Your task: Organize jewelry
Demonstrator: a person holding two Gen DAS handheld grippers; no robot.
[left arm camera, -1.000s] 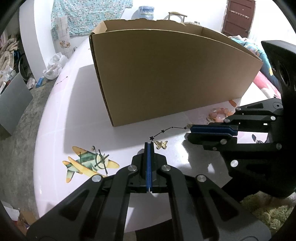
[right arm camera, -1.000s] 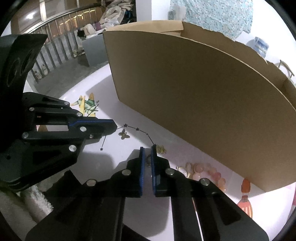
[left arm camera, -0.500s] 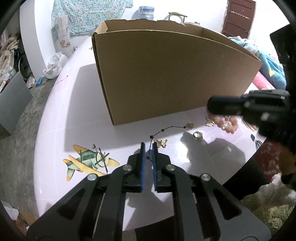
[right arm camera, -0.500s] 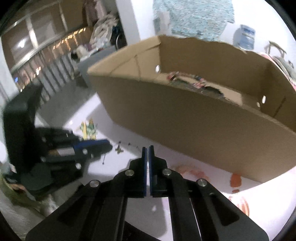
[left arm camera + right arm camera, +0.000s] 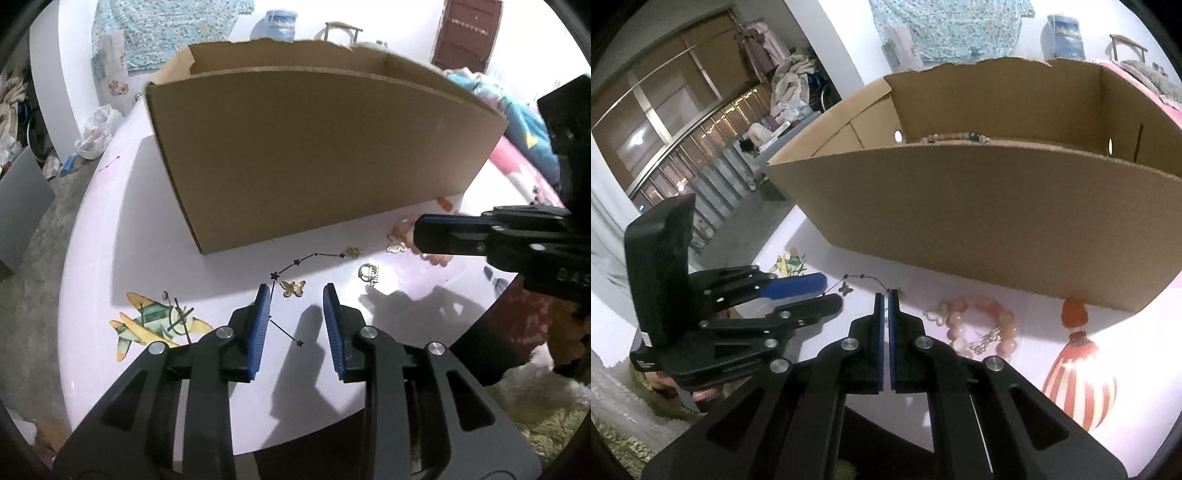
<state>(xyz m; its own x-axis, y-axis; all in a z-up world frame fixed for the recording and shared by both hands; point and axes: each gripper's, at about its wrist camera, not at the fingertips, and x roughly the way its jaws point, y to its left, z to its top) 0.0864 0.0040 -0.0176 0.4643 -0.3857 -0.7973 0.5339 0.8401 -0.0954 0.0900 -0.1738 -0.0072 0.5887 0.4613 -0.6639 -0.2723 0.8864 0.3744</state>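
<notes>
left wrist view: the left gripper (image 5: 295,291) has just been opening, its fingers now parted with nothing between them, low over the white worktop (image 5: 166,229). a gold butterfly charm (image 5: 293,288) lies just ahead, a ring (image 5: 368,273) to its right. the right gripper (image 5: 886,295) has its fingers pressed together, empty, beside a pink bead bracelet (image 5: 979,317) before the cardboard box (image 5: 979,206).

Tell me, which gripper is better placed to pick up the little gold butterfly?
Left, probably. The left gripper is open, its jaws just widened, with the butterfly lying right ahead between its fingertips. The right gripper is shut and sits off to the side.
</notes>
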